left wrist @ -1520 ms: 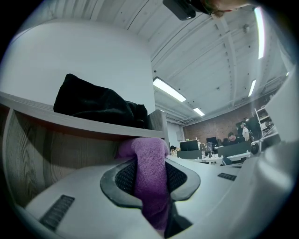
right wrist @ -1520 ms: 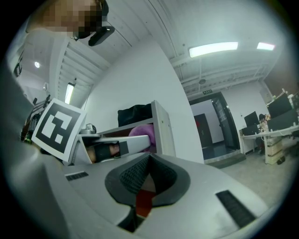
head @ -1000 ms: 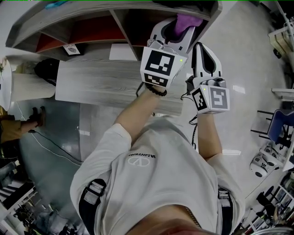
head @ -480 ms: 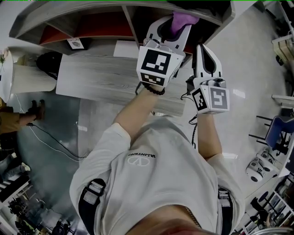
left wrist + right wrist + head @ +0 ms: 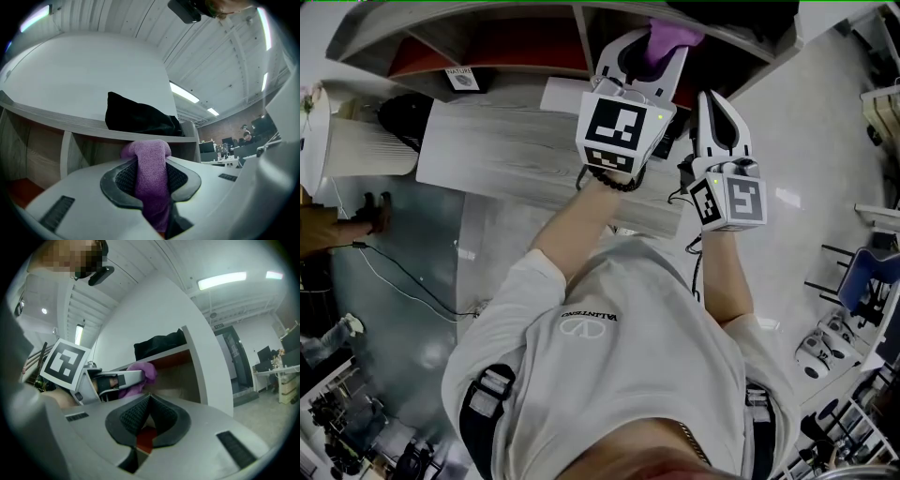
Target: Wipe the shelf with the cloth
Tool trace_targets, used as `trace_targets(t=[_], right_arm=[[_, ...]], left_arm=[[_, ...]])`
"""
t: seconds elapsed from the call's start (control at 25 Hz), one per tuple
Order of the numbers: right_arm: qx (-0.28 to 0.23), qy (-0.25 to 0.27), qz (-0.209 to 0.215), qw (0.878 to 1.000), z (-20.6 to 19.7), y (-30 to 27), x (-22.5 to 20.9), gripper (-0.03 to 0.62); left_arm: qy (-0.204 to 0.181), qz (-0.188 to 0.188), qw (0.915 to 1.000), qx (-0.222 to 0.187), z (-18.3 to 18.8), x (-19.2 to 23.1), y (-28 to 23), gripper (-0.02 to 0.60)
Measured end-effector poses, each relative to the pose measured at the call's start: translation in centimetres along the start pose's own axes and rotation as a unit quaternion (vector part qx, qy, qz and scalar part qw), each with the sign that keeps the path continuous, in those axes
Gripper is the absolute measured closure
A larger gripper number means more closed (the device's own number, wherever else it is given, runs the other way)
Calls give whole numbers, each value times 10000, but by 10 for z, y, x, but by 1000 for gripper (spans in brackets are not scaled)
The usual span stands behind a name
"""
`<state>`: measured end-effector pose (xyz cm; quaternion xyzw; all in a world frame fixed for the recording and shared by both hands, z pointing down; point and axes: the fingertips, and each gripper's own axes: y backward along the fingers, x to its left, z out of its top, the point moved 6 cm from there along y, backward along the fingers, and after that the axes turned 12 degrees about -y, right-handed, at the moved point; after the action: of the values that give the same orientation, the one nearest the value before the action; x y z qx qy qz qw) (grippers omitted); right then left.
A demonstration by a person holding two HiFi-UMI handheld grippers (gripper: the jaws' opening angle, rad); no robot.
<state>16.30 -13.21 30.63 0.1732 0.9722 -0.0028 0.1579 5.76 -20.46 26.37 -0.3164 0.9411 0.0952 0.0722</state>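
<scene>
"What's she working with?"

"The left gripper (image 5: 151,180) is clamped on a purple cloth (image 5: 146,149). The fold stands up between the pads and bulges out past the tips. The right gripper (image 5: 149,411) hangs just to the right of it and a little further back, with its jaws pressed together on nothing."

"Is the cloth on the wood yet?"

"I can't quite tell from here. Its tip is right at the front edge of the shelf (image 5: 56,123), but whether it's pressing on it or just short of it I wouldn't swear."

"So how should the wipe go?"

"I'd lead with that bulge, so fabric meets the board and not the hard jaw tips. Hold the grip firm, because there isn't much cloth proud of the pads and a drag could pull it back through. Then make long, flat passes along the board."

"Anything in the way?"

"Beyond the jaws and above them, a black bag (image 5: 138,119) sits on the top board. Off to the left there's an upright divider (image 5: 65,150). I'd stop each stroke short of both."
</scene>
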Motion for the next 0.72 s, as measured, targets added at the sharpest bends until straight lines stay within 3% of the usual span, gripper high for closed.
trace_targets(t=[0.72], right_arm=[[106,-54,74,9999,-9,-13,2,594]], left_arm=[[-48,539,9985,97,-8,39,13,479]])
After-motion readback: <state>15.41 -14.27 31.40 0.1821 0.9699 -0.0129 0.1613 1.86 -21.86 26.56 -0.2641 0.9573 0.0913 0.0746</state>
